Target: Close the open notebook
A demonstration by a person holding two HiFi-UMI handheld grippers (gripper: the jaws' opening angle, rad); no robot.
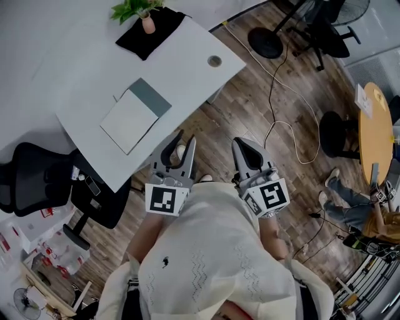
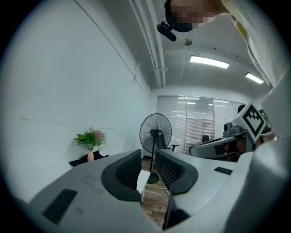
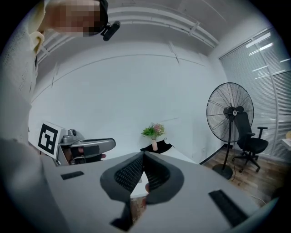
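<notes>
Your left hand-held gripper (image 1: 185, 144) is partly open and empty; your right hand-held gripper (image 1: 242, 145) is closed on nothing. The open notebook (image 1: 133, 116) lies on the tabletop (image 1: 187, 59), well ahead. You're at the approach: next, reach in, catch a cover edge and fold it over.

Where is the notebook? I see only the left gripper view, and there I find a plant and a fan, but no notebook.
Observer: The head view shows it. The notebook lies flat on the white table, between the plant and the table edge that faces the person.
Operator: Is any gripper over the table?
Observer: No. In the head view the left gripper and the right gripper are both over the wood floor, short of that edge, close to the person's body.
</notes>
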